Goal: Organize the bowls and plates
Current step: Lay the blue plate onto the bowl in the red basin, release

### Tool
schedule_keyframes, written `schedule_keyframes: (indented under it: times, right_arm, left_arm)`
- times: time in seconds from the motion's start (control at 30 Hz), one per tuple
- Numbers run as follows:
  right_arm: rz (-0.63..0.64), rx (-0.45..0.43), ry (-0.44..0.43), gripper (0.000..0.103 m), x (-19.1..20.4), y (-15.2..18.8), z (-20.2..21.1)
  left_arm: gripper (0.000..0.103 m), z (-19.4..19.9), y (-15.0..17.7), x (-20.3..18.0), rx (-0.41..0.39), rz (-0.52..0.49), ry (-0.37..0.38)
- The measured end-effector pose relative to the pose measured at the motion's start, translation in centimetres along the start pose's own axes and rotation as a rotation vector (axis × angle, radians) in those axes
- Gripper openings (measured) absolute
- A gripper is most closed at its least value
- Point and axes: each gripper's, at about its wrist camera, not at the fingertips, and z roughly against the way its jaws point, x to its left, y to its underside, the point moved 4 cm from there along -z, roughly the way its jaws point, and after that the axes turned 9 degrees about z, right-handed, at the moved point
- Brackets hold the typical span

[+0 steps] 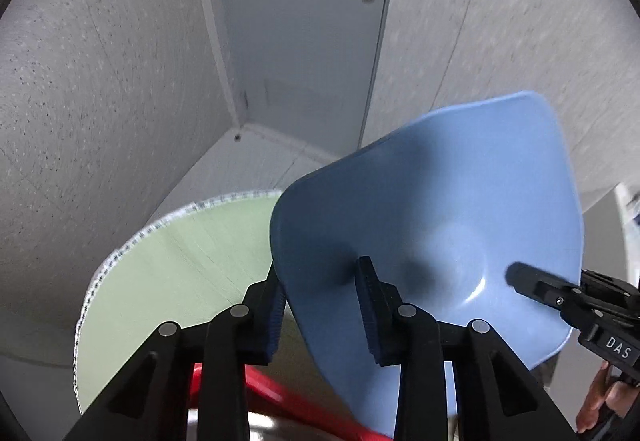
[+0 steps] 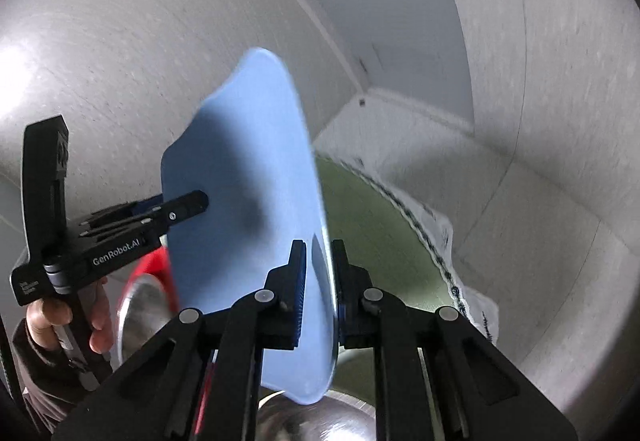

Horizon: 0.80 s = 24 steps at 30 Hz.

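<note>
Left wrist view: the left gripper pinches the blue plate aloft above the green mat

Right wrist view: the right gripper clamps its rim too; a steel bowl waits below, so sorting seems unfinished

Pale blue plate, green mat, red rack

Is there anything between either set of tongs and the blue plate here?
No. Both tongs already clamp the blue plate by its rim: left tongs on one edge, right tongs on the opposite edge. Nothing visible sits between pads and plate.
</note>
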Motion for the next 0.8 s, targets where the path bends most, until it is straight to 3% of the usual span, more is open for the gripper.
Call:
schedule_keyframes:
  times: [0.1,0.27,0.43,0.6,0.8]
  right_arm:
    - [0.042,-0.075,0.017,0.012,2.9,-0.4,3.5]
    - [0.108,-0.101,0.017,0.012,9.1,0.5,6.7]
    - [0.101,-0.049,-0.026,0.012,13.4,4.3,5.3]
    - [0.101,0.049,-0.042,0.012,16.5,8.4,1.6]
    - [0.062,0.105,-0.036,0.012,17.0,10.7,-1.2]
  left_arm:
    - [0.031,4.4,0.7,0.9,-0.078,-0.006,0.040]
    - [0.032,11.3,4.0,4.8,-0.165,0.001,0.048]
    - [0.032,14.6,9.8,8.0,-0.147,-0.008,0.015]
    - [0.032,16.0,15.4,11.3,-0.079,0.037,0.036]
    - [0.032,16.5,16.2,14.1,-0.027,0.056,0.015]
